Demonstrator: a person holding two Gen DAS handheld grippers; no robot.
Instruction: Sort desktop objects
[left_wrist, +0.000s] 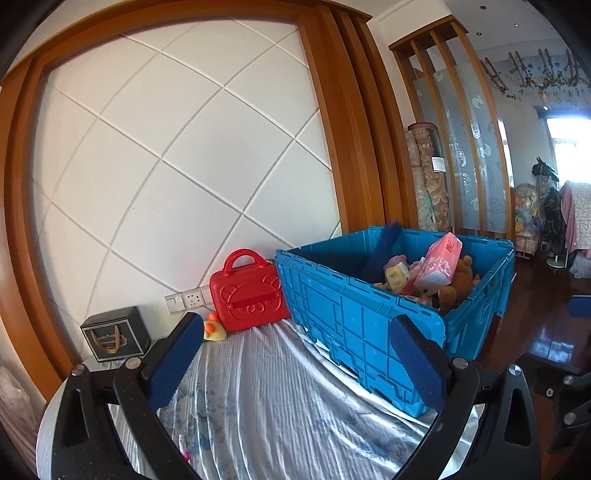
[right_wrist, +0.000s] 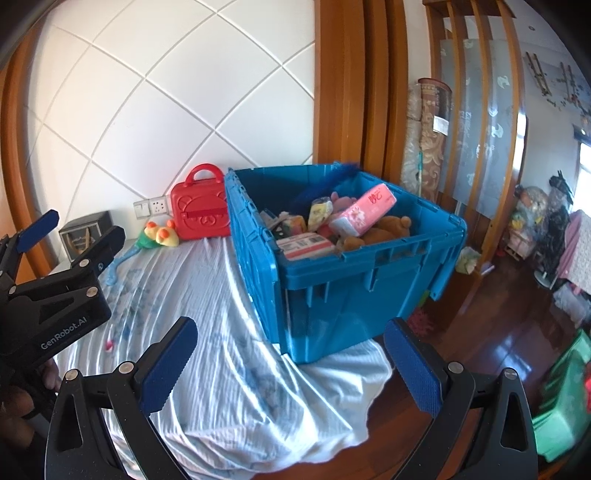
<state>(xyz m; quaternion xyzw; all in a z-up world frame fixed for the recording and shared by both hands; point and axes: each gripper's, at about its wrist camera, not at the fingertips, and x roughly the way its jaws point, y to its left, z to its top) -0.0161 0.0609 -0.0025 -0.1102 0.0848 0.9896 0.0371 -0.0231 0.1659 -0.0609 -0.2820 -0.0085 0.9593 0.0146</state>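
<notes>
A blue plastic crate (left_wrist: 354, 325) (right_wrist: 332, 291) stands on the cloth-covered table, filled with toys, a pink tissue pack (left_wrist: 439, 264) (right_wrist: 364, 210) and a brown plush bear (right_wrist: 388, 229). A red bear-face case (left_wrist: 247, 297) (right_wrist: 201, 210) stands left of it by the wall. A yellow-orange plush toy (left_wrist: 213, 330) (right_wrist: 160, 232) lies next to the case. A black box (left_wrist: 116, 334) (right_wrist: 83, 232) sits at the far left. My left gripper (left_wrist: 295, 365) is open and empty over the cloth. My right gripper (right_wrist: 291, 365) is open and empty before the crate's near corner.
A pale blue striped cloth (right_wrist: 207, 332) covers the table and hangs over its right edge. A wall socket (left_wrist: 184, 301) is behind the case. Rolled carpets (right_wrist: 428, 147) lean by the wooden screen. A green bin (right_wrist: 561, 398) sits on the dark floor at right.
</notes>
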